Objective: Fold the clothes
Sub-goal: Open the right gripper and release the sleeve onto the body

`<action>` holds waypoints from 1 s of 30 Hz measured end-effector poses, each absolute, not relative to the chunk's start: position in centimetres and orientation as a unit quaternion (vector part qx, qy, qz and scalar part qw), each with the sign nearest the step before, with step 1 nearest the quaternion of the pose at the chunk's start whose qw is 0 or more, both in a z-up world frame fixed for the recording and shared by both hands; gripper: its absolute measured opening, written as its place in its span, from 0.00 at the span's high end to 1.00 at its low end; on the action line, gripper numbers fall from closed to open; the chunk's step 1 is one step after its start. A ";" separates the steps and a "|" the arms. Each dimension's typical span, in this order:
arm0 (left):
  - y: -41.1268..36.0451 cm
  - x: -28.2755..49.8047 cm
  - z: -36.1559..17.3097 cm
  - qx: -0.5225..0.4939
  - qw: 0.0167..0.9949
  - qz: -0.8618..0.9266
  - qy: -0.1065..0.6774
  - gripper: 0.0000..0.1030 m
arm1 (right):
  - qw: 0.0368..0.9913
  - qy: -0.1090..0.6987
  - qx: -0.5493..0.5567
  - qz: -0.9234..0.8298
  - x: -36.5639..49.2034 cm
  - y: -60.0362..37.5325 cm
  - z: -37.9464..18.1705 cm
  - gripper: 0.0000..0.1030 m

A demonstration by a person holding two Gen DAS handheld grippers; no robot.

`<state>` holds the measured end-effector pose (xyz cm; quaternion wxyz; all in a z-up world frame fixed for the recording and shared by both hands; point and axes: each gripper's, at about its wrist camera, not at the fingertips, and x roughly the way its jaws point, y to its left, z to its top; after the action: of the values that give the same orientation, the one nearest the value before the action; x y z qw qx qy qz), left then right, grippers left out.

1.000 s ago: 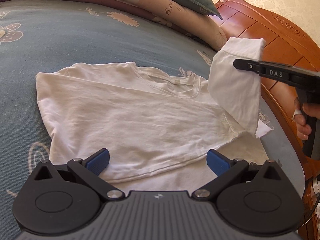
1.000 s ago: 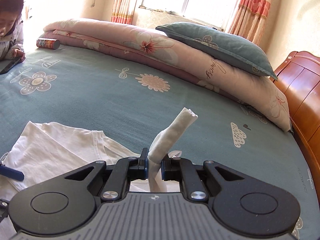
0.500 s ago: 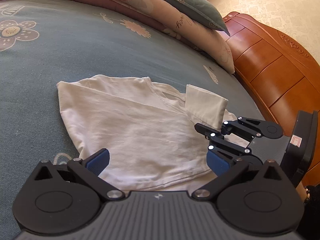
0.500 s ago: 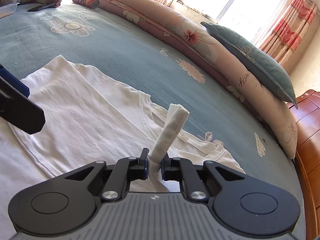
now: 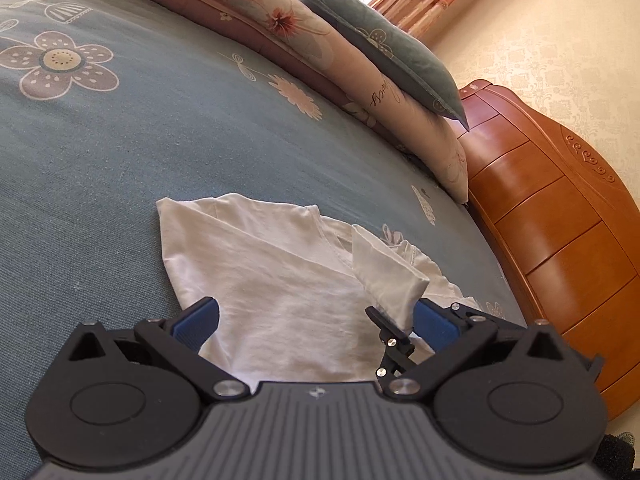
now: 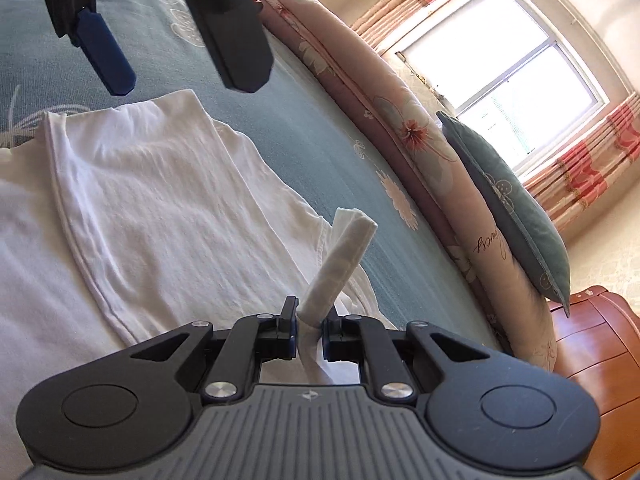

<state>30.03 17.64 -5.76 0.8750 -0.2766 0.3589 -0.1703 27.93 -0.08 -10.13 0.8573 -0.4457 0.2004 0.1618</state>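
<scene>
- The white T-shirt is spread on the blue flowered bedspread, near the bed's edge beside the wooden headboard; one side is already laid over the body.
- The sleeve is clamped between the jaws of the right gripper, with its cuff end standing up past the fingertips and above the shirt's collar area.
- The left gripper is held with its jaws wide apart and nothing between them, low over the shirt's lower part; no cloth is pinned by it.
- A dragged body is judged the main risk: as the shirt is not held down, any pull on the sleeve across the torso could shift the whole garment and undo the fold already laid.
- A bunched fold is likely if the sleeve is let go while it is gathered into a roll, since it is not spread flat in the grip.
- A collision is possible, because the two tools are seen very close together in both views, the right one's fingers just beside the left one's right pad.
- A slip toward the bed's edge cannot be ruled out, the shirt's far side lying near it.
</scene>
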 end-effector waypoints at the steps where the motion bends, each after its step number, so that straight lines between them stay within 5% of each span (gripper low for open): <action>1: 17.8 30.1 -5.7 -0.279 0.875 -0.169 0.358 0.01 | 0.853 0.198 -0.453 0.164 27.8 0.3 -10.4 0.88; 21: 17.4 29.6 -5.0 -0.255 0.888 -0.166 0.345 0.01 | 0.848 0.211 -0.454 0.176 27.3 2.4 -11.1 0.85; 30: 17.6 29.3 -4.6 -0.250 0.894 -0.159 0.335 0.01 | 0.855 0.214 -0.401 0.251 24.2 1.8 -7.4 0.65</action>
<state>29.28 17.60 -4.58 0.8943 -0.2504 0.3348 -0.1595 24.21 1.79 -7.38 0.8549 -0.4006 0.2140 0.2509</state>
